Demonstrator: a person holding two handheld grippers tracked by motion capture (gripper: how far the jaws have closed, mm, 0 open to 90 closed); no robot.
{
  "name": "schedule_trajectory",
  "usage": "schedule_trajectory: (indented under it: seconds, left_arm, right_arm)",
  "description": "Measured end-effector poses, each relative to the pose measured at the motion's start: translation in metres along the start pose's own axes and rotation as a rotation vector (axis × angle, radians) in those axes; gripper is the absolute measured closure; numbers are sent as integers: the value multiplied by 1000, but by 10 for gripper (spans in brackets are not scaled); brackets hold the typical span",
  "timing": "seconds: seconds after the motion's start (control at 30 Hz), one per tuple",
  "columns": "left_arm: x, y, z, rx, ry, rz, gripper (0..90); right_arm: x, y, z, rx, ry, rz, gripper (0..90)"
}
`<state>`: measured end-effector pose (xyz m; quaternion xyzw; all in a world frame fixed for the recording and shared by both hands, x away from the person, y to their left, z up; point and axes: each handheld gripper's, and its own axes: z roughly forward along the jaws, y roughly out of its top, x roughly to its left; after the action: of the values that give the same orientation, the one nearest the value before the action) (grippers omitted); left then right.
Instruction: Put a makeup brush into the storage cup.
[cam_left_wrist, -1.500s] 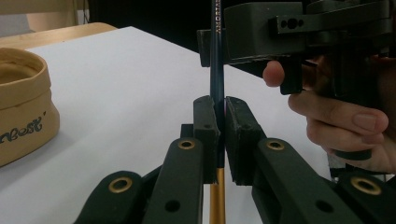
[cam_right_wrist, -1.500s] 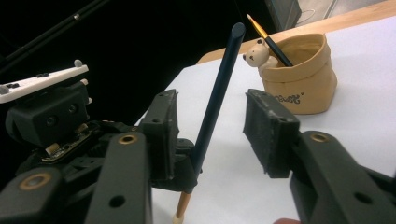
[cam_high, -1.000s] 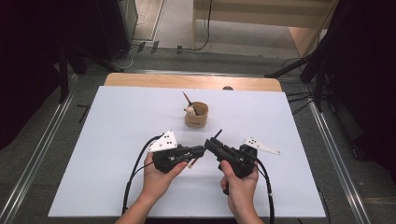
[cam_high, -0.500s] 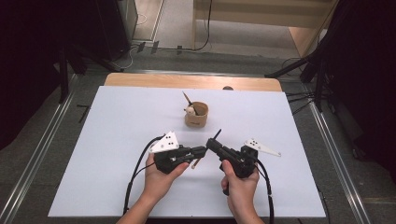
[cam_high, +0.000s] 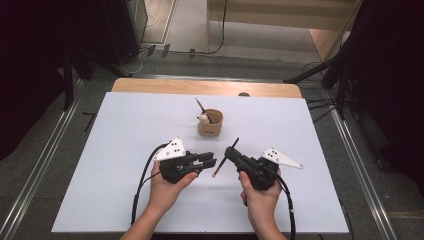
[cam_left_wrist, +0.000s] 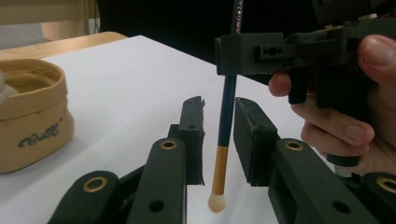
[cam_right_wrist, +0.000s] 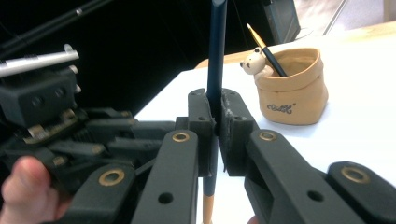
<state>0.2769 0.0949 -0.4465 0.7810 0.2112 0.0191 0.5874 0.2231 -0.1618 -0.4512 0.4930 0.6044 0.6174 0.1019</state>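
A dark blue pencil (cam_high: 219, 166) with an orange-and-cream eraser end stands nearly upright over the white table (cam_high: 125, 125). My right gripper (cam_high: 229, 151) is shut on the pencil's shaft (cam_right_wrist: 216, 46), its jaws tight around it (cam_right_wrist: 215, 100). My left gripper (cam_high: 212, 159) faces it from the left. Its jaws have just been opening, and the pencil's lower end (cam_left_wrist: 227, 116) hangs between them with a gap on each side (cam_left_wrist: 219, 105). The right gripper's body (cam_left_wrist: 280, 51) shows just above.
A tan fabric pouch (cam_high: 210, 125) stands behind the grippers near mid-table; it holds a second pencil (cam_right_wrist: 266, 44) and a small white bear figure (cam_right_wrist: 254, 60). The table's wooden far edge (cam_high: 205, 87) borders a dark floor with cables.
The left gripper's jaws have parted from the pencil's lower end. The right gripper's jaws have closed on the shaft. Both hands stayed about where they were.
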Motion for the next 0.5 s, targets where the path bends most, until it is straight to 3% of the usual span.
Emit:
schedule_trajectory:
  seconds: [0.27, 0.5]
  left_arm:
    - [5, 12, -17, -13, 44, 7, 725]
    - [7, 18, -26, -12, 64, 5, 720]
  right_arm:
    - [12, 3, -2, 14, -92, -188, 862]
    - [16, 3, 0, 33, -126, -275, 862]
